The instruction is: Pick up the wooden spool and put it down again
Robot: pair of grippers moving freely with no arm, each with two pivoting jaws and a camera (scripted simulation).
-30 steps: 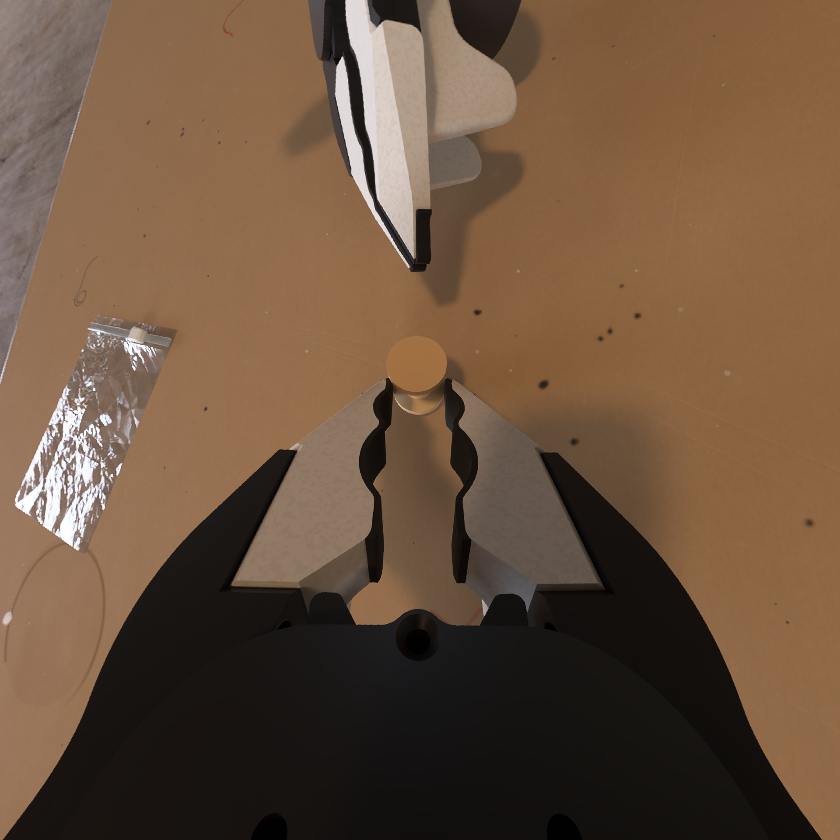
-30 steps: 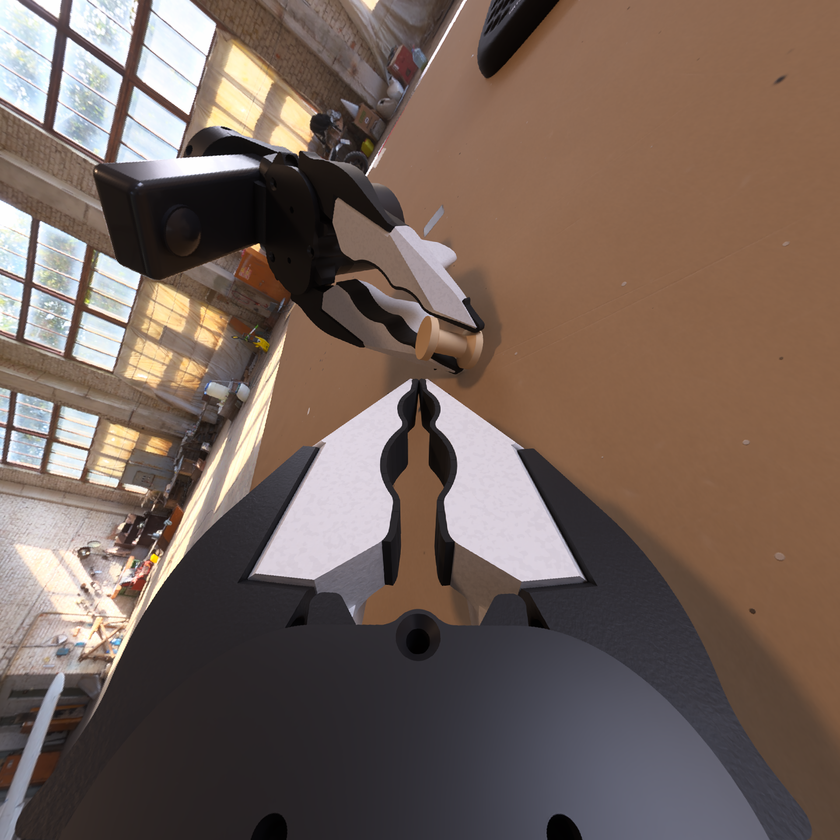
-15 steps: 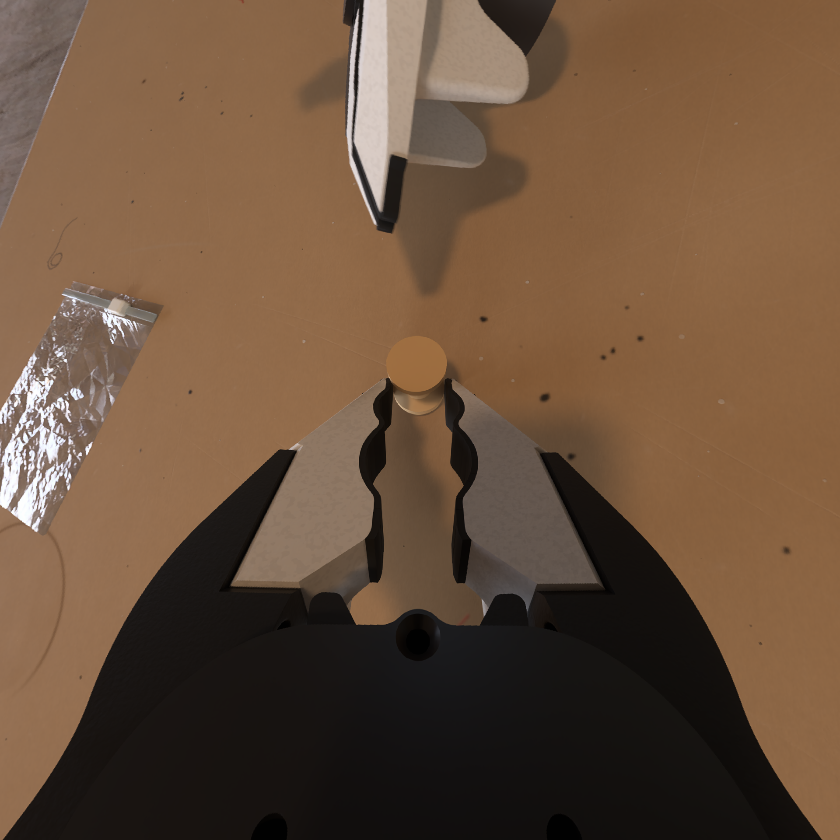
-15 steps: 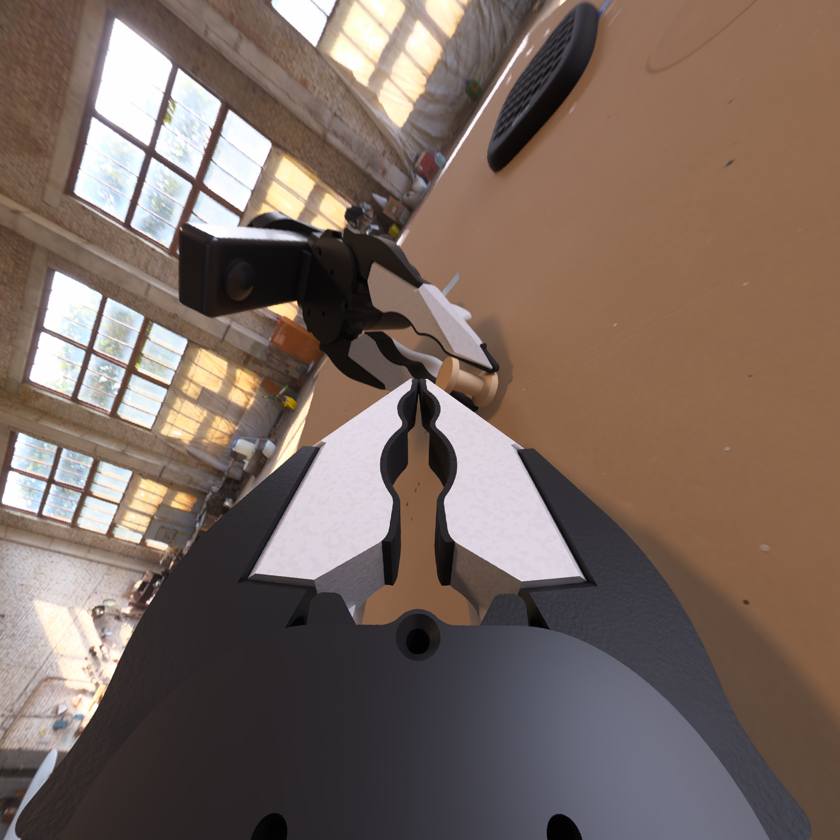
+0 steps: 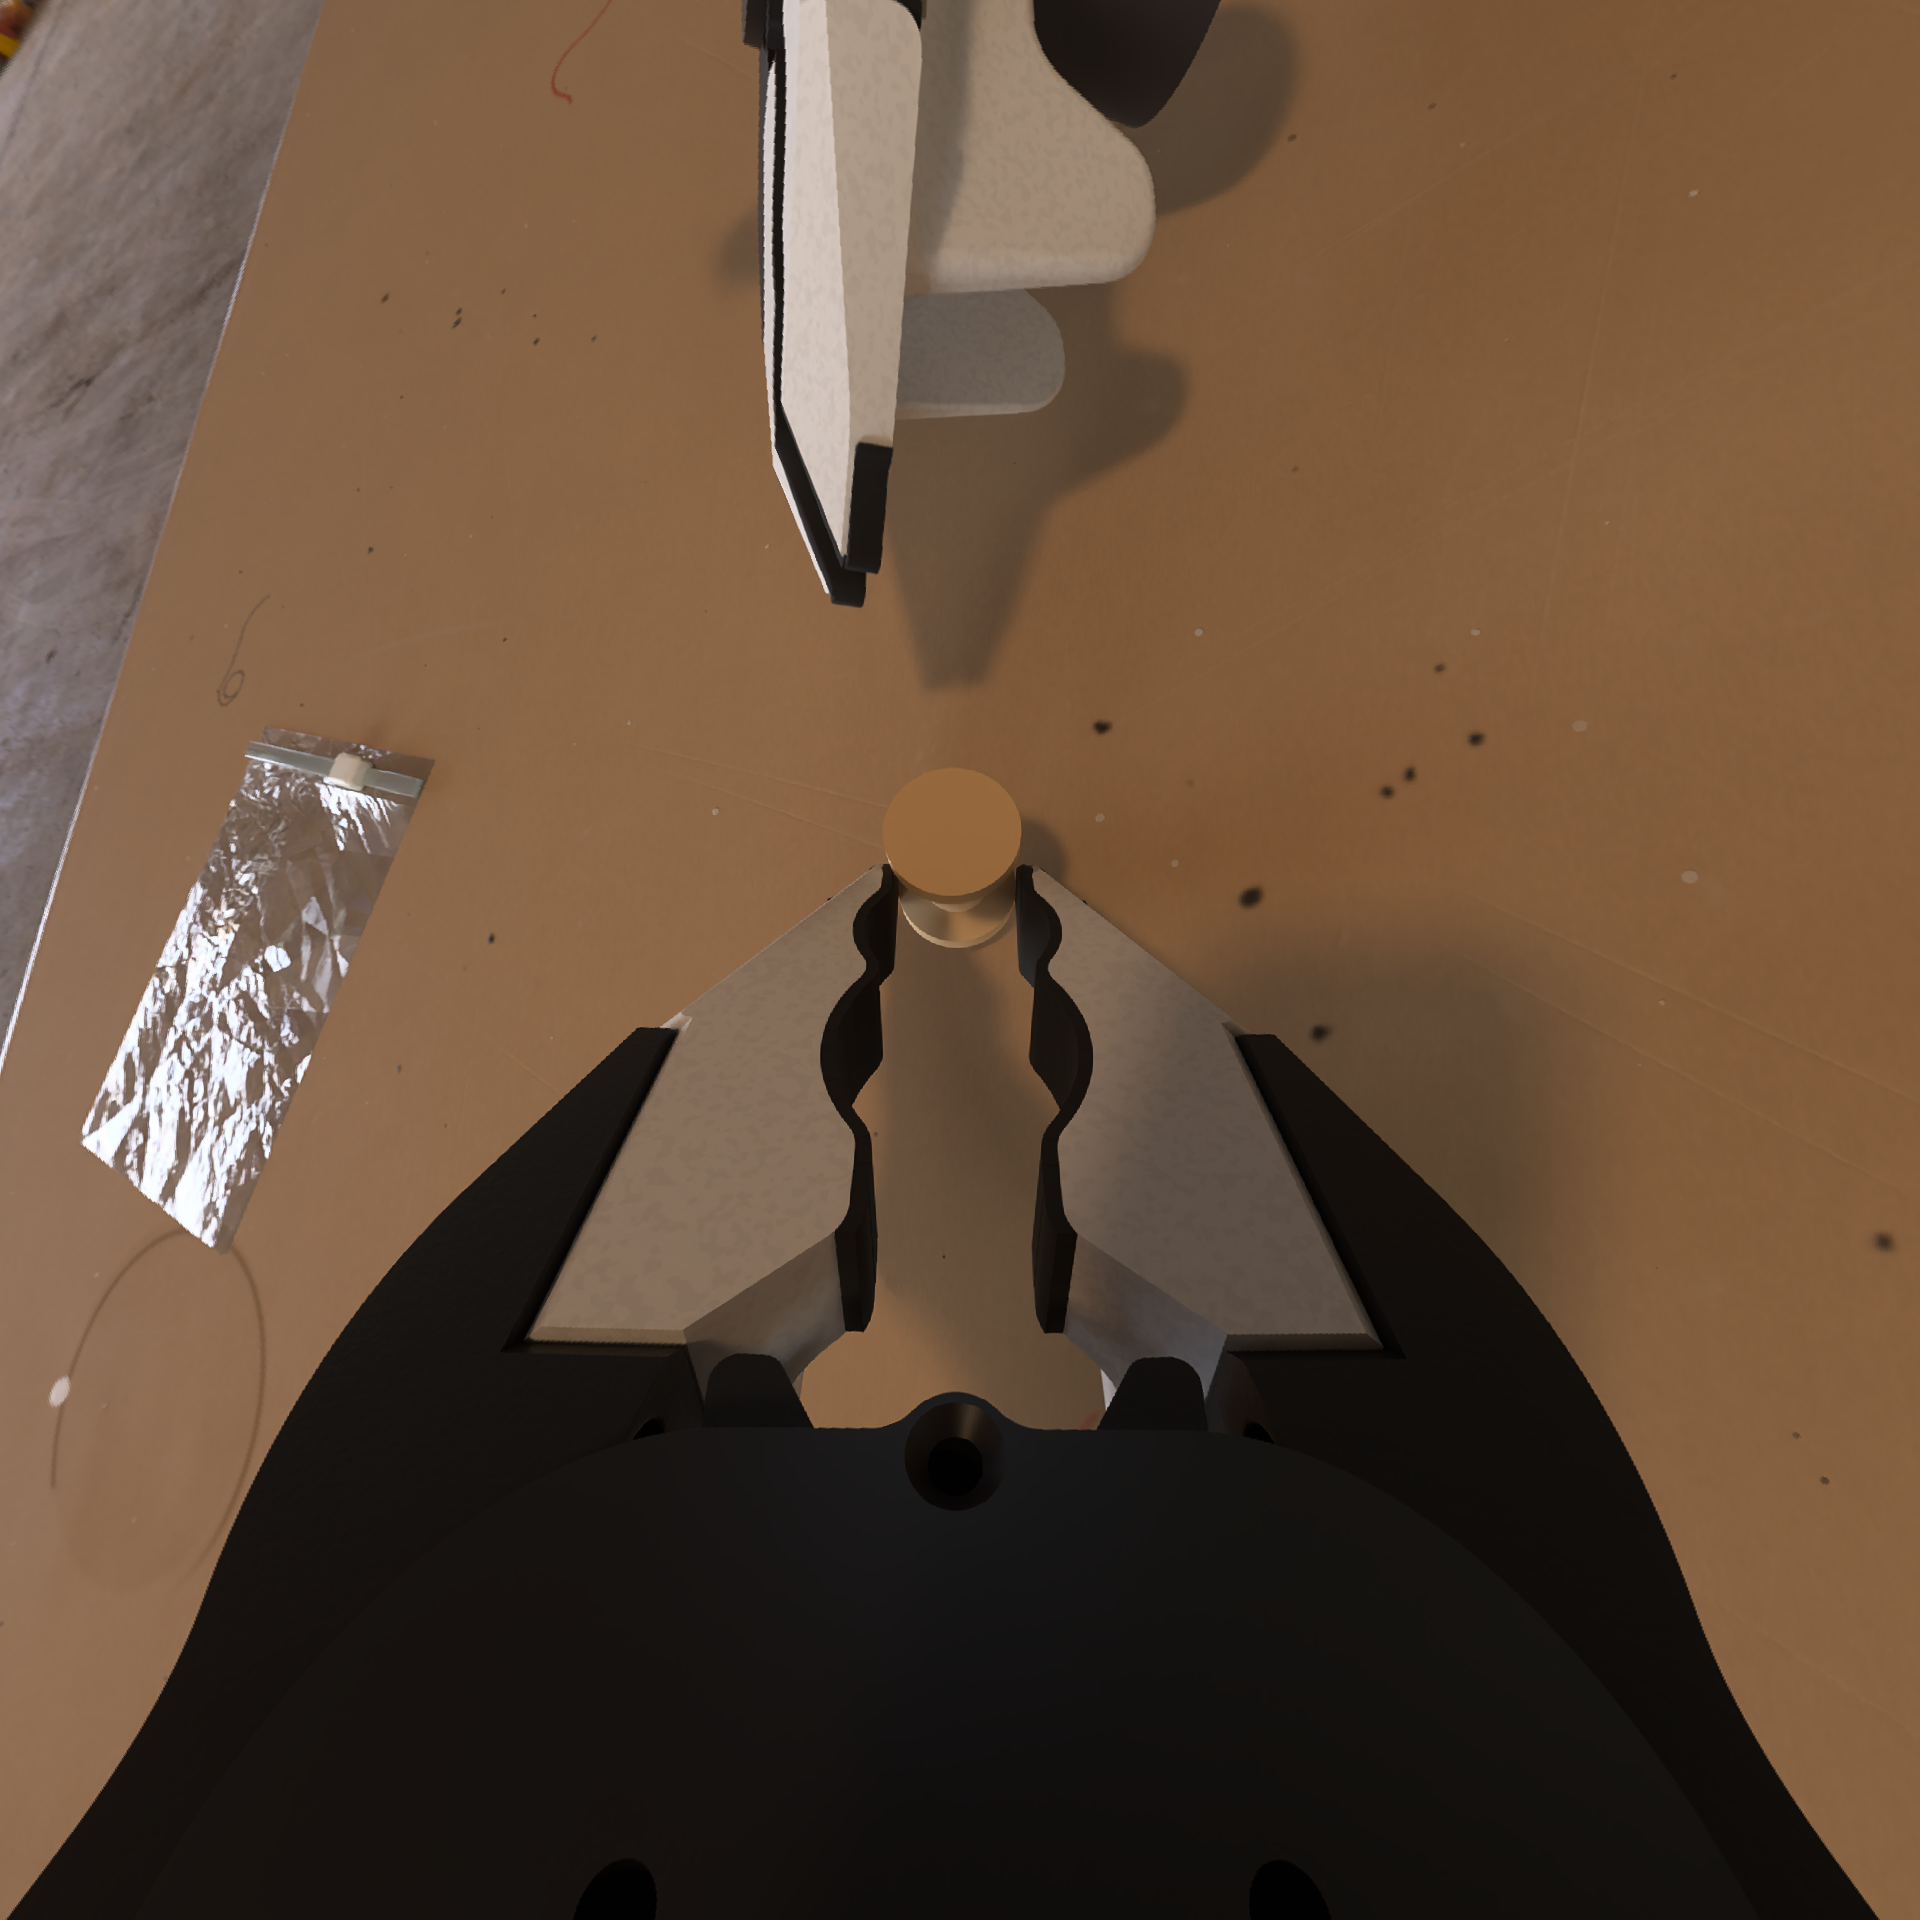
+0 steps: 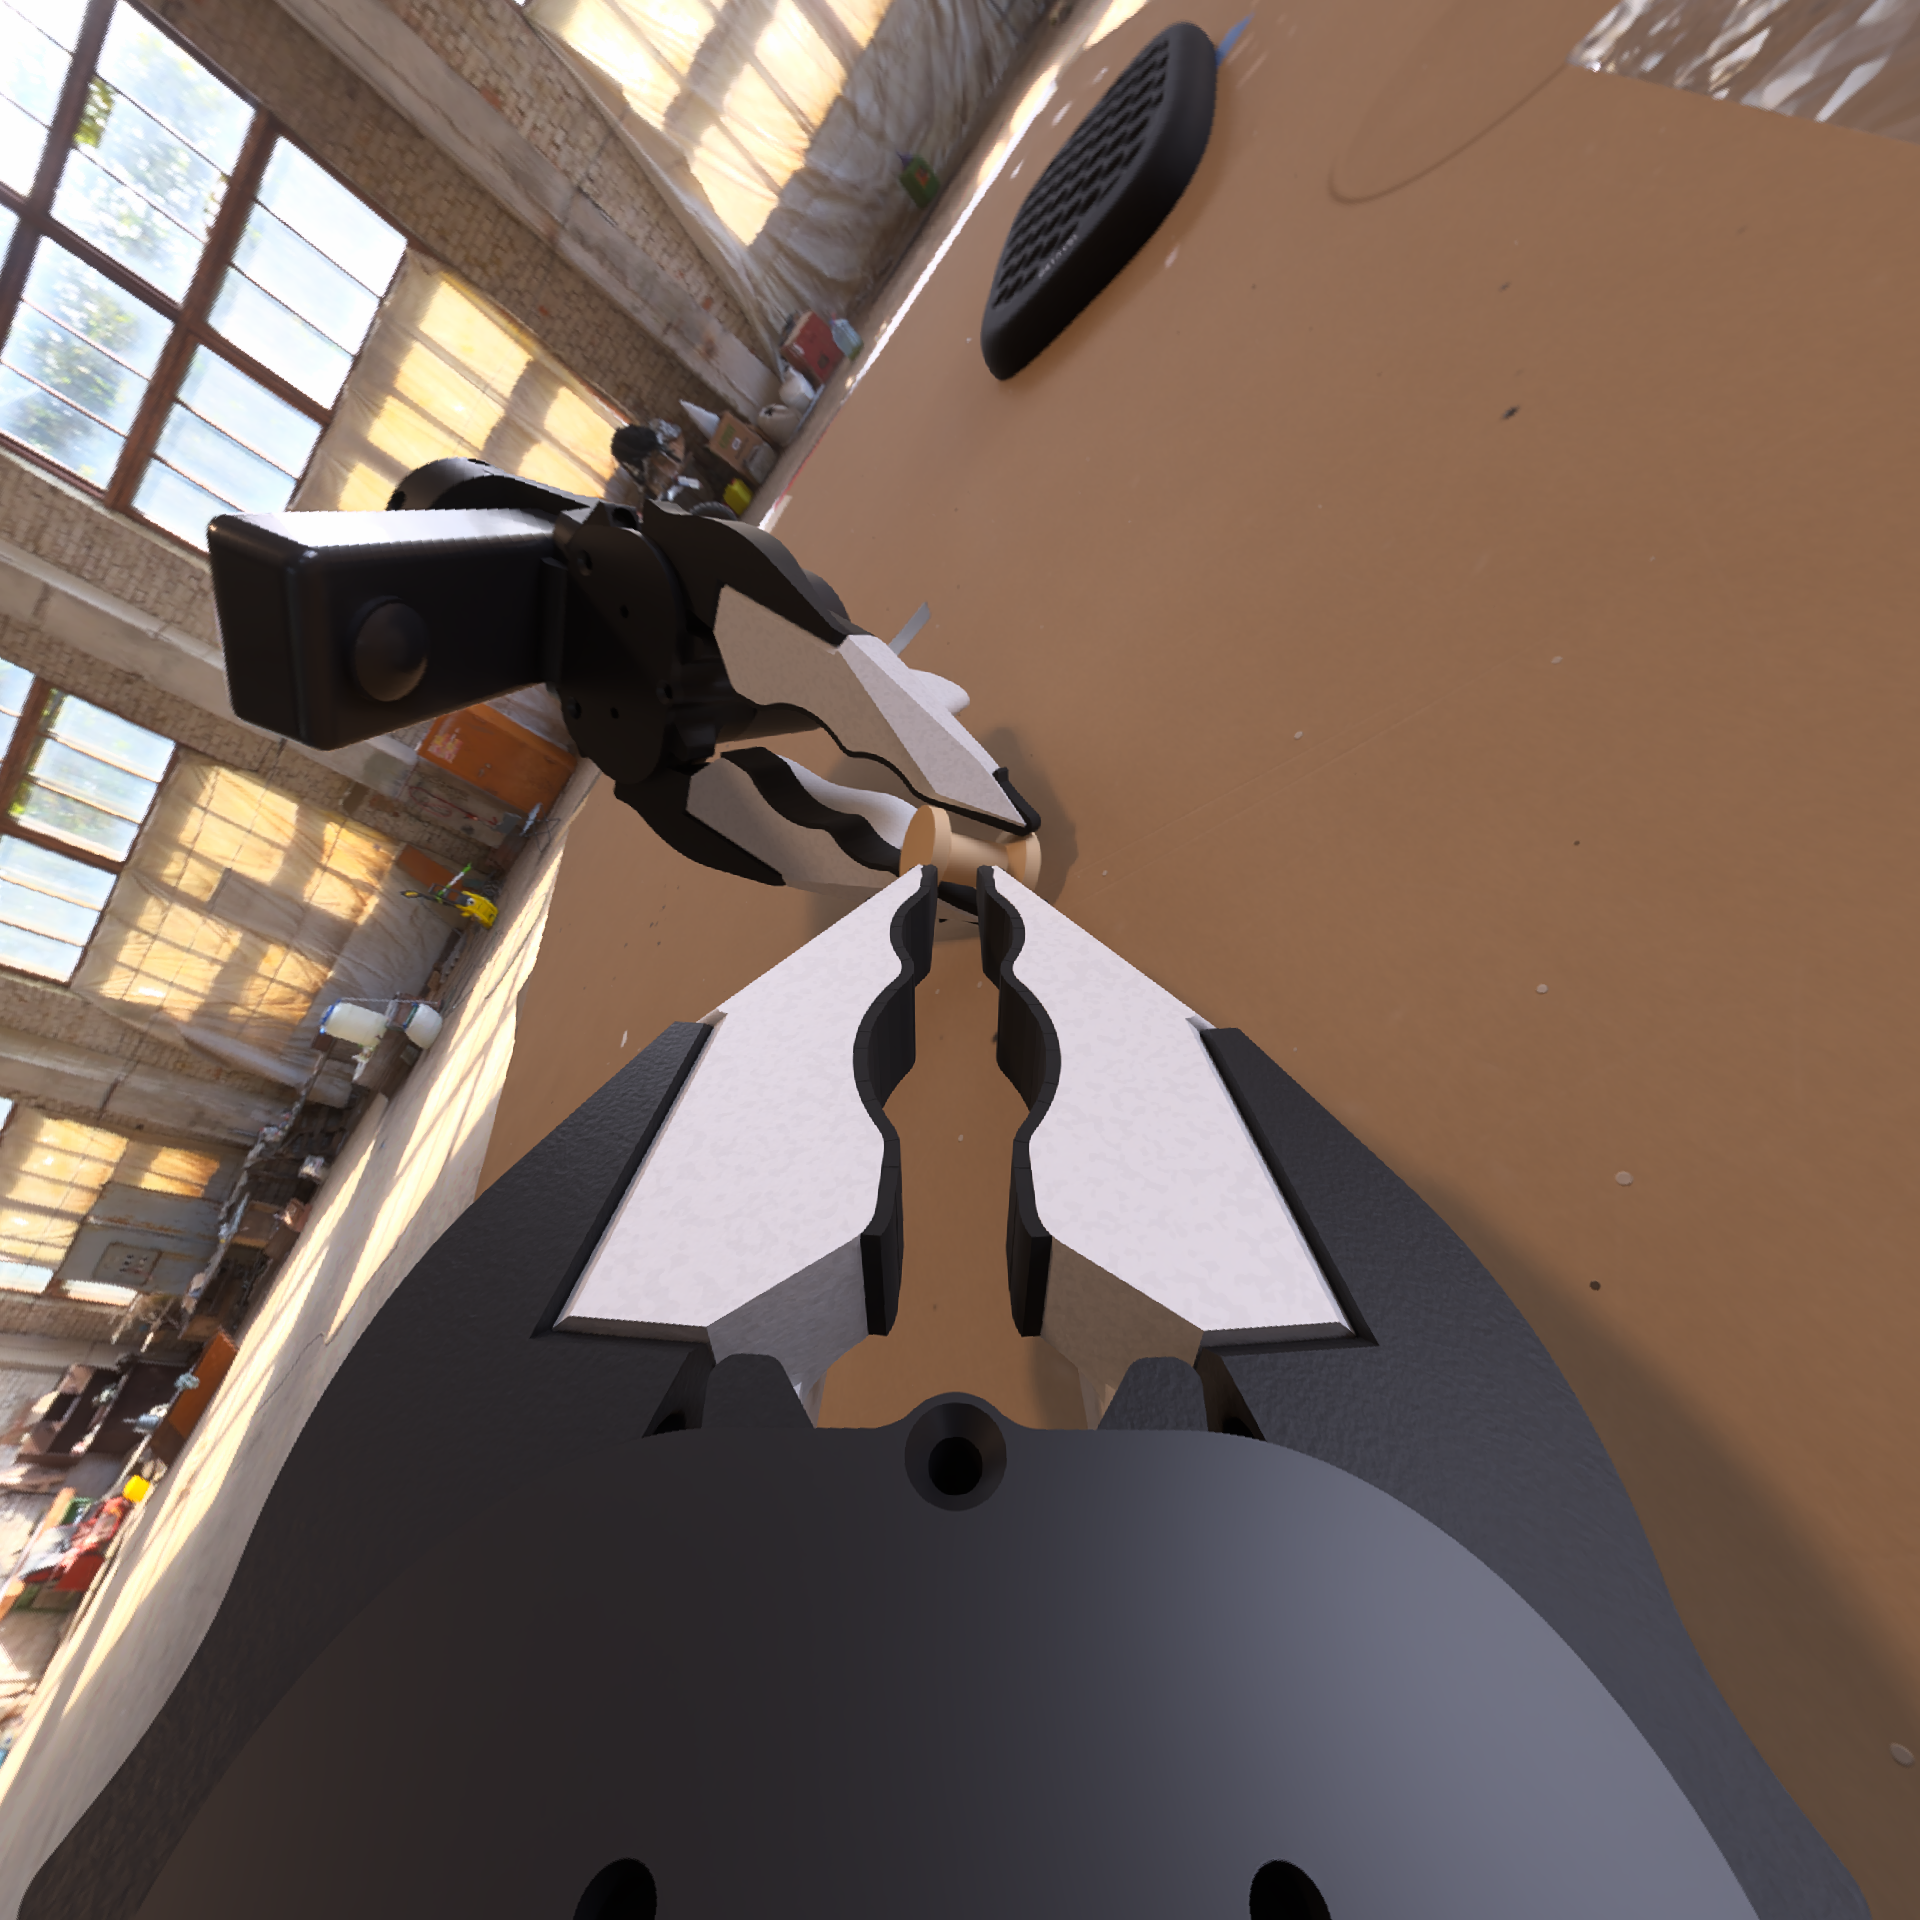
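On the table, one wooden spool.

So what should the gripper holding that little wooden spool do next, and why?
Probably ease the left gripper straight down: its fingers clamp the upright spool close to the table, so it looks nearly ready to set down.

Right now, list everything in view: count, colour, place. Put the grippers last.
wooden spool: one, light tan, upright on the table between the left gripper's fingertips.
foil pouch: one, silver, flat near the table's edge, left in the left wrist view.
perforated pad: one, black, far end of the table.
table: one, brown, speckled.
left gripper: one, black and white, shut on the spool.
right gripper: one, black and white, slightly open, tips near the spool.
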